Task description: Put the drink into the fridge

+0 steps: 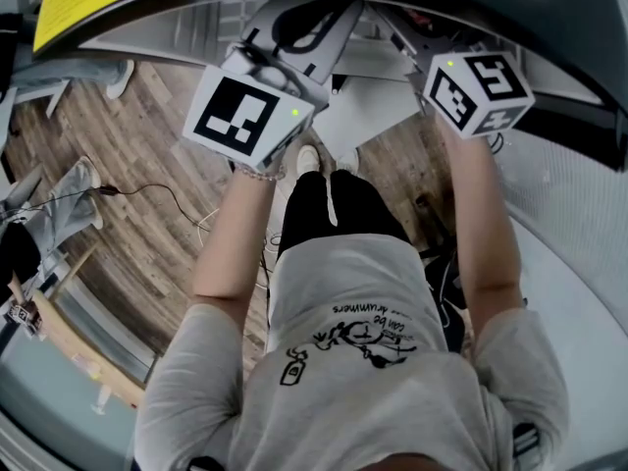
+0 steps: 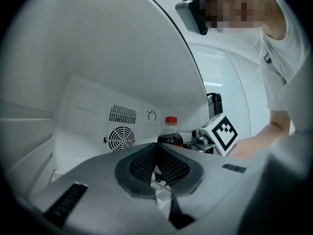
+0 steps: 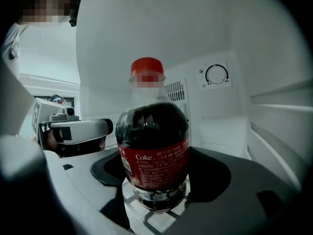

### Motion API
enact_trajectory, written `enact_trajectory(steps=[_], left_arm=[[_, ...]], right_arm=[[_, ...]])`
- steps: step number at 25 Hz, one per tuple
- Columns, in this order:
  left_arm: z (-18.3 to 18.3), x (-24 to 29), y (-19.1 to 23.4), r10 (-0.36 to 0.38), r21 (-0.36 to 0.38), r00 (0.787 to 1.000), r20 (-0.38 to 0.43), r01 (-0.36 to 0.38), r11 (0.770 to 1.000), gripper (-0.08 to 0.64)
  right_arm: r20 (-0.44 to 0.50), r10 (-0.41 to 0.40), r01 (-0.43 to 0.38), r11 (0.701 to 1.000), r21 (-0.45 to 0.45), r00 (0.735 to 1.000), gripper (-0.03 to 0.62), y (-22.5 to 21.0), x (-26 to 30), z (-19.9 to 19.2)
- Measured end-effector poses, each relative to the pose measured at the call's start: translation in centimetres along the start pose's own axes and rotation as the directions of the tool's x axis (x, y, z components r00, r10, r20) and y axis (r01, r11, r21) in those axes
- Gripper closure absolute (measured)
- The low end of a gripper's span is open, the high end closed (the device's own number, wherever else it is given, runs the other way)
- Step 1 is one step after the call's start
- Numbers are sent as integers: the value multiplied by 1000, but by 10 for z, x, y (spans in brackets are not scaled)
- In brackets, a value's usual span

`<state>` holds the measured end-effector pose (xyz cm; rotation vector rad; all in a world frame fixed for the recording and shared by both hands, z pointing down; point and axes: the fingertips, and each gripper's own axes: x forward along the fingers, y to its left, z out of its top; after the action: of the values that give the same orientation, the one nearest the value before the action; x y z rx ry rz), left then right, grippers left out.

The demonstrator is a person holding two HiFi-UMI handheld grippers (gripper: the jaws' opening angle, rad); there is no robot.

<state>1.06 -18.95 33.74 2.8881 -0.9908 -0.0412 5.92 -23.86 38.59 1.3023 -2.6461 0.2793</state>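
White fridge (image 3: 274, 58) walls ring the bottle (image 3: 152, 146), upright, cap up, its base half hidden between the right gripper (image 3: 155, 182) jaws clamped on it. The left gripper (image 2: 156, 153) jaws are together, empty.

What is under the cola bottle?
A white wire shelf lies below the cola bottle; whether they touch is unclear. The right gripper covers the rest of it.

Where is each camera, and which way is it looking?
Head view: on the person's head, looking down at both arms, shirt and wooden floor.
Left gripper view: on the left gripper, facing into the fridge past its closed jaws; a forearm shows at right.
Right gripper view: on the right gripper, facing the fridge's back wall, jaws clamping the Coke bottle; shirt at left.
Both gripper views share the Coke bottle.
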Motion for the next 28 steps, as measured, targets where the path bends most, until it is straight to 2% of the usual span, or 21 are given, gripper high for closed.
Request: enact_trajectory(steps=[8,13,20,28], left_arm=[[0,-3,-2,6,1,1000,2,-6,1000,558],[-2,-4,-4,12,7,1000,-7,-12,1000,558],[-7,-10,-5,22,-12,1000,-1,-22,1000,558],[-6,-23,-29,-14,-57,1000,4,14,998,558]], right_arm=[[16,5,-5,1000,14,1000,233,1,-4,1],[22,-33,33,999,12,999,221,0,-13,-1],[-58,-104,102,994,-46,993,221,1,-22,-22],[-24,-128,128,991,-36,991,222,12,-60,-19]])
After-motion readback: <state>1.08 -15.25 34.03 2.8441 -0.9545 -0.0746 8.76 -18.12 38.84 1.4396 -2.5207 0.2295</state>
